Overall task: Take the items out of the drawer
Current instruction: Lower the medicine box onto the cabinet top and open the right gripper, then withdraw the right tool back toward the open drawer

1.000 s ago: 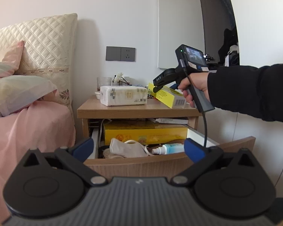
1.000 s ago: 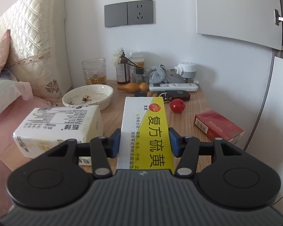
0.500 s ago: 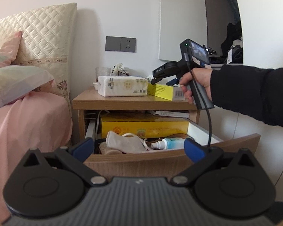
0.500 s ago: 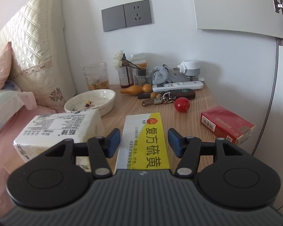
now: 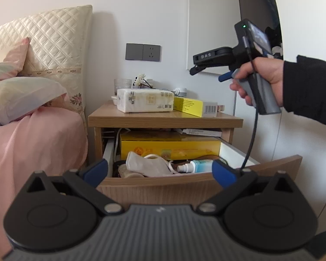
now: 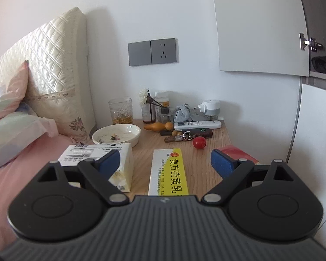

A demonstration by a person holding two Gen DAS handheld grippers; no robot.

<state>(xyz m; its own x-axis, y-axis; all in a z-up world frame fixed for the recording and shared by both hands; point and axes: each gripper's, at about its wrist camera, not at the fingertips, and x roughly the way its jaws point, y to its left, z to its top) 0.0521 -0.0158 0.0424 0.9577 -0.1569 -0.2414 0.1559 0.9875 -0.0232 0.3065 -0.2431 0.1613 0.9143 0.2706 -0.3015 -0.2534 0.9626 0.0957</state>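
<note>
Yellow-and-white box [image 6: 169,171] with Chinese print, lying flat on the nightstand [image 6: 203,174] just beside the tissue pack [image 6: 110,165], below and between the wide-spread blue pads of the right gripper [image 6: 165,163], clear of both. Lower down, wooden drawer [image 5: 163,187] pulled open, holding a crumpled mask [image 5: 147,165], a spray bottle [image 5: 195,167] and a yellow carton [image 5: 169,144] behind them, with the left gripper [image 5: 160,170] gaping empty before its front. Above, a hand [image 5: 263,78] in a black sleeve [image 5: 310,87] gripping the right tool's handle, held level over the tabletop.
</note>
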